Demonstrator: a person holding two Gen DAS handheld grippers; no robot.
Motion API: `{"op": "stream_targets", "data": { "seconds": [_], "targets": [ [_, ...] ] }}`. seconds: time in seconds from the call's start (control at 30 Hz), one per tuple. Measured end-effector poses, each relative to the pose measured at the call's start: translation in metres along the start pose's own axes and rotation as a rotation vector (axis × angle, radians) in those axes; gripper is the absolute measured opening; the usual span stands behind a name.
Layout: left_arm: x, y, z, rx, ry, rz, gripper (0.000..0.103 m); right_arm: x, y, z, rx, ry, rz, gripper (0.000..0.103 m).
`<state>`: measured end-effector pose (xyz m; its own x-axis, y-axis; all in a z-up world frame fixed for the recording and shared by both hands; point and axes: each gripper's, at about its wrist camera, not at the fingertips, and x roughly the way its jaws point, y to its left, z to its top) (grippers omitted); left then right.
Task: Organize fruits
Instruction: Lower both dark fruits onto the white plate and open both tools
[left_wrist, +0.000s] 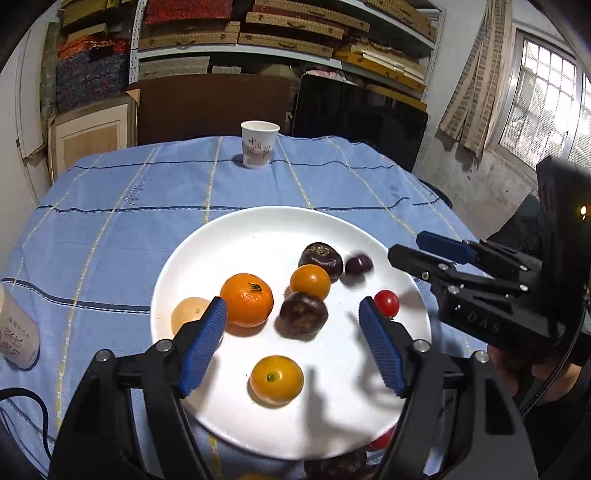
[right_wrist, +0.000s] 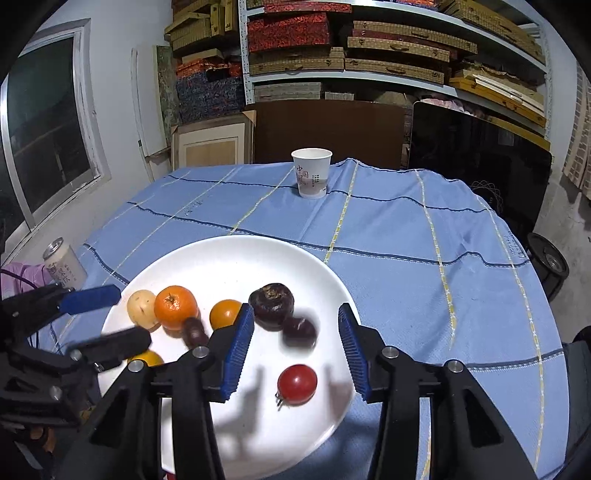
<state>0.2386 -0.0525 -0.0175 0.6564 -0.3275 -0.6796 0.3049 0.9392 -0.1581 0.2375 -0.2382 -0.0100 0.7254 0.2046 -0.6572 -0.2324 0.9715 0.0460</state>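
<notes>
Hidden/cut first: in L wrist view, under the left gripper (left_wrist: 291, 325) body, a red bit and a dark round thing peek past the plate's near rim, too cut off to ID. In R wrist view one yellow fruit is mostly behind the other gripper's finger, and a small dark fruit (right_wrist: 300, 331) is motion-blurred.

Left gripper: fingers wide apart, nothing between the pads. Yellow-orange fruit (left_wrist: 276, 379) lies on the white plate (left_wrist: 229, 240) just below the gap between the tips. Dark brown fruit (left_wrist: 303, 314) sits in the gap, clear of both pads. Mandarin (left_wrist: 246, 300) is just beside the L pad, pale round fruit (left_wrist: 188, 312) partly behind it; red cherry tomato (left_wrist: 386, 302) is by the R pad.

Right gripper (right_wrist: 295, 328): fingers moderately apart, holding nothing. The tomato lies near its tips on the plate; a larger dark fruit (right_wrist: 271, 305) is farther back.

Far: paper cup (left_wrist: 259, 144) upright on blue cloth (left_wrist: 110, 229); can (right_wrist: 63, 263) at the table's left edge; shelves behind.
</notes>
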Motion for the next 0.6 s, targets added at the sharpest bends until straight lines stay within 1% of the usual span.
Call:
{"op": "stream_targets", "data": {
  "seconds": [0.17,0.3,0.37,0.47,0.53,0.6],
  "targets": [
    [-0.032,-0.004,-0.02,0.004,-0.019,0.004,0.074,-0.03,0.001,-0.016,0.011,-0.005,0.025,0.048],
    [-0.051,-0.009,-0.046,0.01,-0.019,0.016,0.078,-0.052,0.004,-0.043,0.032,0.025,0.043,0.048],
    [-0.06,-0.013,-0.062,0.022,-0.013,0.032,0.078,-0.06,0.006,-0.058,0.052,0.036,0.054,0.049],
    [-0.075,-0.016,-0.085,0.031,-0.009,0.033,0.078,-0.076,0.01,-0.082,0.083,0.049,0.076,0.049],
    [-0.086,-0.014,-0.101,0.024,-0.006,0.034,0.079,-0.086,0.014,-0.098,0.098,0.052,0.081,0.055],
    [-0.095,-0.012,-0.115,0.006,-0.002,0.022,0.08,-0.095,0.019,-0.113,0.105,0.049,0.086,0.056]
  ]
}}
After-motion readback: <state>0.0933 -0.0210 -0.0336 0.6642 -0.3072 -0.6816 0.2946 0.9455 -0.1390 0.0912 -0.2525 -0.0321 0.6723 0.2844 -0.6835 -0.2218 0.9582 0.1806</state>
